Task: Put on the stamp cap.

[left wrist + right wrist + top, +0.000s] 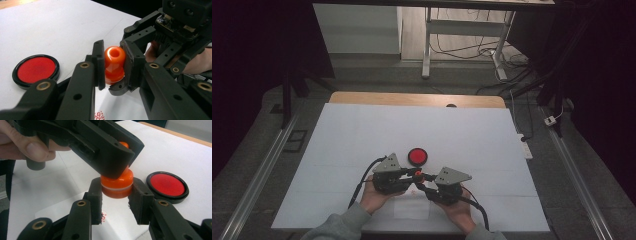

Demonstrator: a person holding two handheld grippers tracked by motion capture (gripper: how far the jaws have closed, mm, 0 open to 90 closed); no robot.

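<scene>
An orange stamp (417, 175) with a round knob is held between both grippers just above the white table sheet (362, 135). In the left gripper view my left gripper (113, 66) is shut on the stamp's knob (114, 60), with a pad pressing on each side. My right gripper (117, 193) is shut on the stamp's wider base (116, 185), below the left gripper's jaws (107, 150). A round red ink pad (417, 156) in a black rim lies open just beyond the grippers. In the high view the left gripper (413, 173) and right gripper (420, 181) meet at the stamp.
A white card (117, 218) lies under the stamp and bears a red printed mark (103, 216). A hand holds each gripper near the table's front edge. Cables trail back from both grippers. The wooden table edge (412, 99) runs along the far side.
</scene>
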